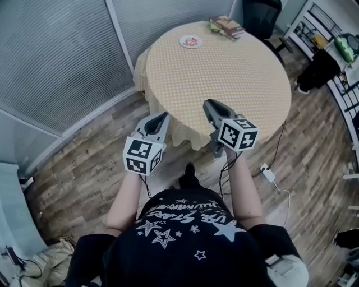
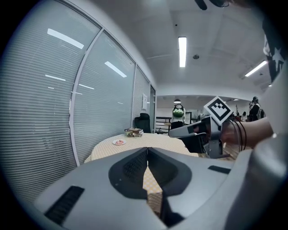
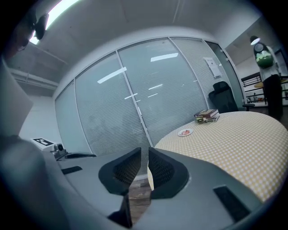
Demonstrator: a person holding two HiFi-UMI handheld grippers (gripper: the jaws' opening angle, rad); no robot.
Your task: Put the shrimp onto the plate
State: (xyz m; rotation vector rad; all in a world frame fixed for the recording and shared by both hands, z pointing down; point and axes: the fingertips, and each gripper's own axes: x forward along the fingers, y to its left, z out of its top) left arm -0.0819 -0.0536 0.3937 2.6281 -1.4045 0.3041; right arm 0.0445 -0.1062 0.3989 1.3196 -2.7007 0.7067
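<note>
Shrimp [image 1: 192, 41]: a small reddish-orange item is seen lying on the plate in the upper middle of the head view (too small for its shape to be made out).
Plate [image 1: 183, 40]: a small white plate is set on the far side of the table, near the blinds, well apart from both grippers.
Books [image 1: 226, 26]: a short stack is placed just right of the plate, at the table's far edge.
Table [image 1: 235, 78]: a round top is covered with a yellow checked cloth.
Left gripper [image 1: 164, 115]: it is held in the lower left of the head view, short of the table's near edge; its jaws are pressed together at the tips, with nothing between them.
Right gripper [image 1: 207, 104]: it is held over the table's near edge; its jaws are drawn almost together, with only a thin slit left, and nothing is gripped.
Floor [image 1: 84, 168]: wood planks are seen around the table.
Chair [image 1: 261, 14]: a dark chair is placed behind the table, at the top right.
</note>
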